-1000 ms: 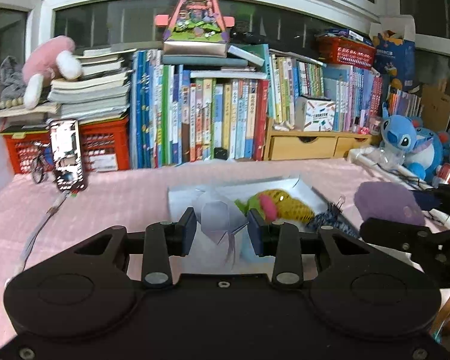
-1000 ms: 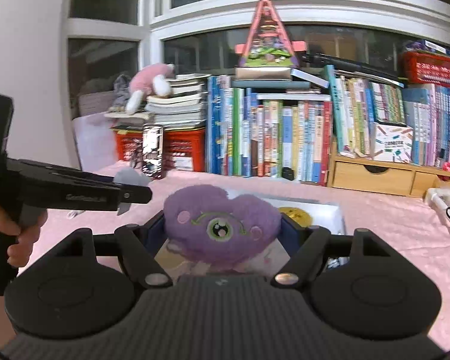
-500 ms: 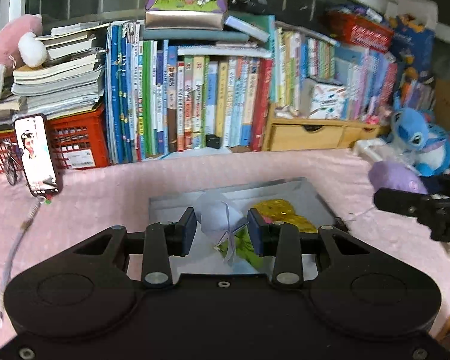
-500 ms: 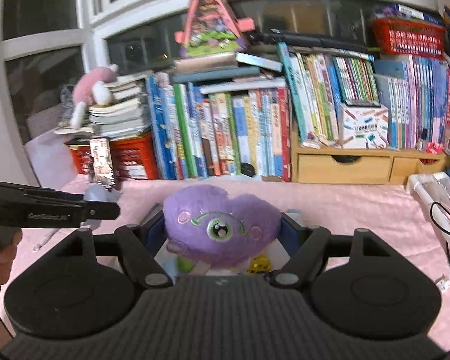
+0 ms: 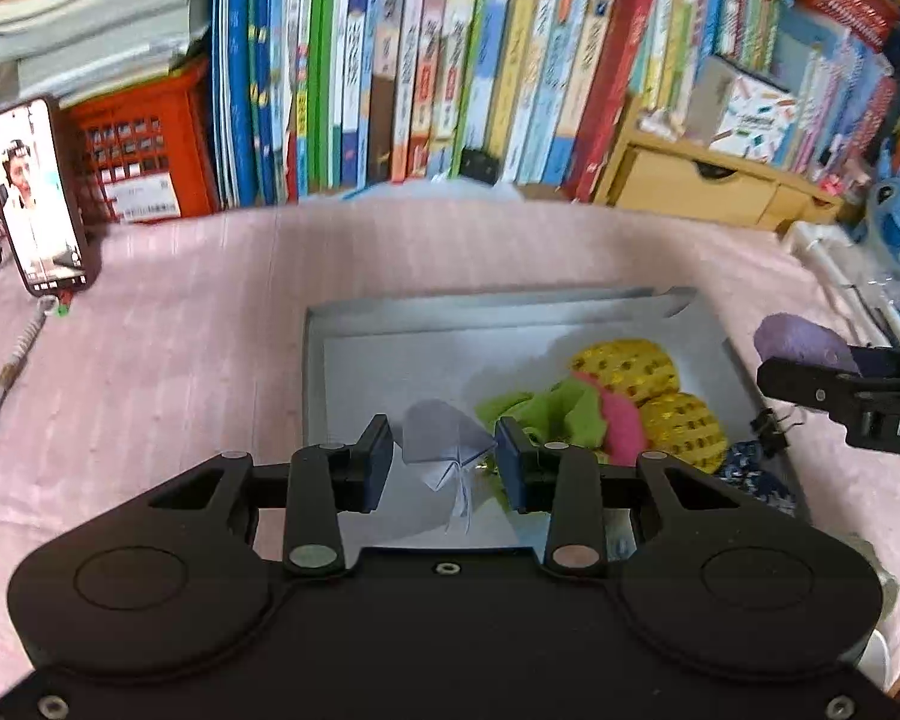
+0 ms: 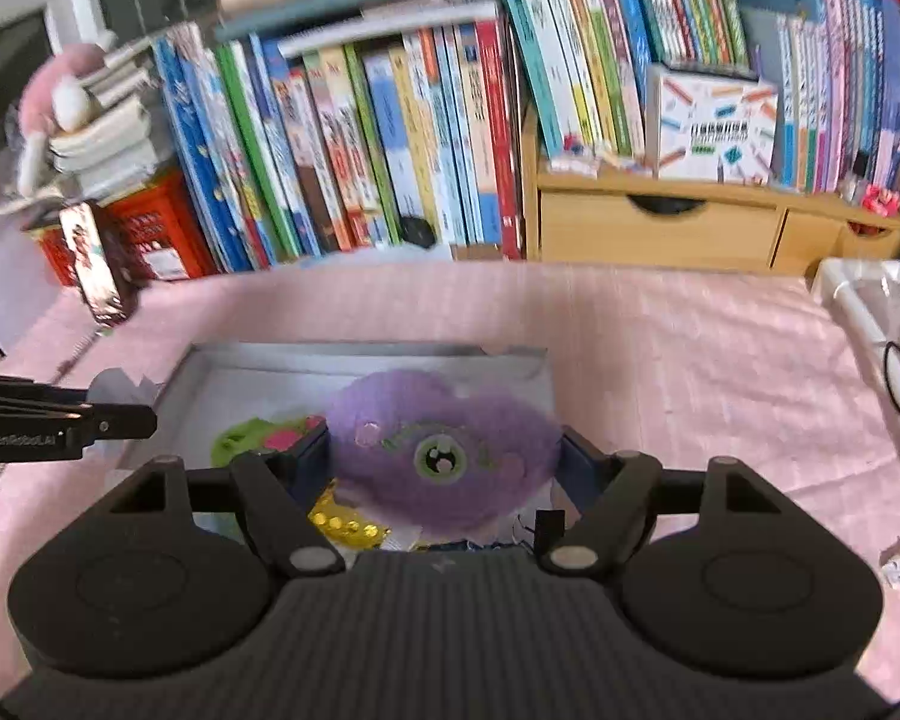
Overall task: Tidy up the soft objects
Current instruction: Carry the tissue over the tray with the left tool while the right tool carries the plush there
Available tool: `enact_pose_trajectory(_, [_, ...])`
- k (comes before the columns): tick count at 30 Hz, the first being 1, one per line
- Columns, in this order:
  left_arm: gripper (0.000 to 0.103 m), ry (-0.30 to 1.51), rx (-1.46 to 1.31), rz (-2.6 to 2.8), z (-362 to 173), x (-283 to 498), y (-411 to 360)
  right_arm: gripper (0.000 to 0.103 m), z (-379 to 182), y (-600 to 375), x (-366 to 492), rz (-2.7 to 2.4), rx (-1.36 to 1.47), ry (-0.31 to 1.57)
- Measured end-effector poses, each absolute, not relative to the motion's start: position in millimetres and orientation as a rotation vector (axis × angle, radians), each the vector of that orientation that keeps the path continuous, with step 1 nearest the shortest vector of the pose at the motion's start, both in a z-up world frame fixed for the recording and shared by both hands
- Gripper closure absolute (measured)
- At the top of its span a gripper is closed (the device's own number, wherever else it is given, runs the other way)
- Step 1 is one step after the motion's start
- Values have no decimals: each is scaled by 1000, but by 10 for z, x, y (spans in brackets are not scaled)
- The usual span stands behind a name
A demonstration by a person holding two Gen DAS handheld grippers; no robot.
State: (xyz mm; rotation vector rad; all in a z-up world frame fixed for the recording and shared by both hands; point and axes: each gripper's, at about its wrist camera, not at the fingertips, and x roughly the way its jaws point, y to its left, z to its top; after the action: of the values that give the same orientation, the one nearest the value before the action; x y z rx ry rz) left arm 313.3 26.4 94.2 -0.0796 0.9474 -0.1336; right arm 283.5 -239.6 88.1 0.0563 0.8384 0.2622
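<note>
Toys over the box, both grippers loaded

Left gripper [image 5: 444, 461] has its jaws set narrow, pinching a pale folded paper piece [image 5: 444, 441]. It hangs over the near edge of the grey box [image 5: 390, 312], box's near-left part. Paper or thin fabric, hard to say from this view.

Right gripper [image 6: 444, 462] has its jaws spread wide and clamped on a purple one-eyed plush [image 6: 438, 450], pads pressing both flanks. Plush sits above the box's near-right part; seen from the left wrist camera it is just off the box's right rim.

Inside the box, right half: yellow sequinned toy [image 5: 660, 390] touching a green-and-pink felt piece [image 5: 576, 414]. Dark patterned fabric [image 5: 750, 474] at the box's near-right corner, black binder clip [image 5: 771, 429] on its right rim.

Box rests on a pink-covered surface [image 5: 168, 360]. Phone [image 5: 36, 195] stands well left of the box, row of books [image 5: 420, 72] behind it.
</note>
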Motion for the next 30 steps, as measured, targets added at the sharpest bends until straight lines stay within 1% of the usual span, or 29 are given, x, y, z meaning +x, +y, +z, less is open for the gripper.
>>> enact_pose_trajectory(7, [68, 996, -69, -128, 721, 3212, 263, 25, 629, -2349, 3090, 235, 82, 897])
enact_pose_trajectory(14, [68, 1031, -74, -145, 608, 3249, 264, 25, 414, -2390, 3204, 229, 137, 962])
enact_pose_trajectory(25, [68, 1060, -93, -155, 492, 3301, 278, 25, 281, -2380, 3251, 254, 169, 1006])
enact_pose_trajectory(29, [66, 1067, -103, -155, 486, 3315, 282, 22, 265, -2394, 3265, 256, 175, 1014])
enact_pose_trajectory(30, [64, 1071, -109, -154, 486, 3322, 284, 18, 259, -2398, 3266, 254, 176, 1014])
